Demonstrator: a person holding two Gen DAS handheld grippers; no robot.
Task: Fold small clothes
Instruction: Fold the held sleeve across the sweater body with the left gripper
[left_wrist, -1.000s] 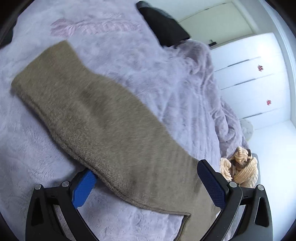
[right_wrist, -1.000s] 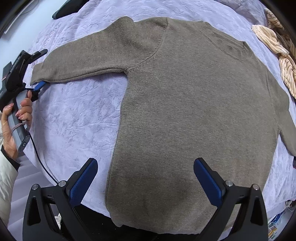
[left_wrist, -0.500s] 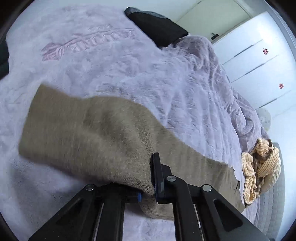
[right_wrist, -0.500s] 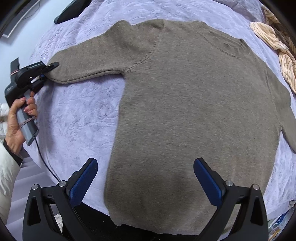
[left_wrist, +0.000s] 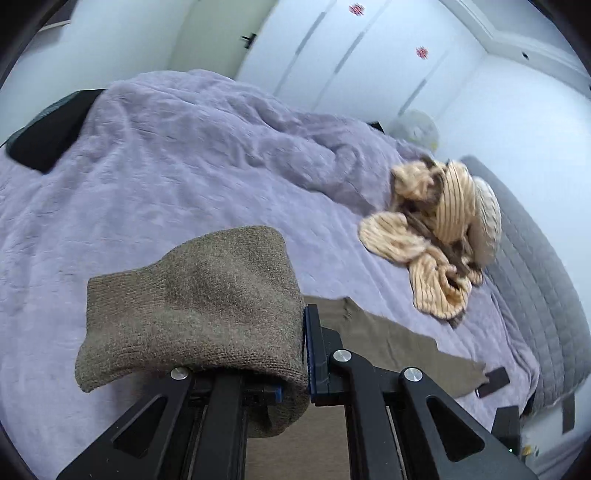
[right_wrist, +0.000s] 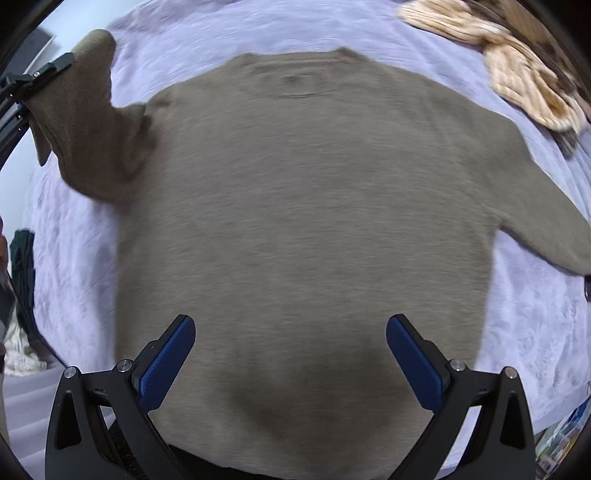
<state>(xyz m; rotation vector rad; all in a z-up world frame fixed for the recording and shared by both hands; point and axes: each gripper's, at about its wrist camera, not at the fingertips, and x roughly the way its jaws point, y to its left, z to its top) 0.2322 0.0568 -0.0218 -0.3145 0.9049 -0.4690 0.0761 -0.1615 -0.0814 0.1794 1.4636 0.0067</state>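
A taupe knit sweater (right_wrist: 306, 206) lies flat on a lavender blanket (right_wrist: 74, 258). My left gripper (left_wrist: 301, 332) is shut on the cuff end of its left sleeve (left_wrist: 199, 302), which drapes over the hidden left finger. In the right wrist view that sleeve (right_wrist: 85, 122) is lifted off the bed and bent towards the body, with the left gripper (right_wrist: 40, 79) at the top left edge. My right gripper (right_wrist: 290, 354) hangs open above the lower part of the sweater, nothing between its blue pads (right_wrist: 170, 362). The other sleeve (right_wrist: 546, 229) lies spread out to the right.
A crumpled beige striped garment (left_wrist: 432, 236) lies at the bed's far right, also seen in the right wrist view (right_wrist: 517, 74). A black object (left_wrist: 48, 136) sits at the far left. A dark phone-like thing (left_wrist: 493, 382) lies by the sweater's edge. White wardrobe doors (left_wrist: 351, 66) stand behind.
The left gripper shut on the sleeve cuff, then rose and carried it in towards the sweater's body. The right gripper slid across above the sweater and stayed open.
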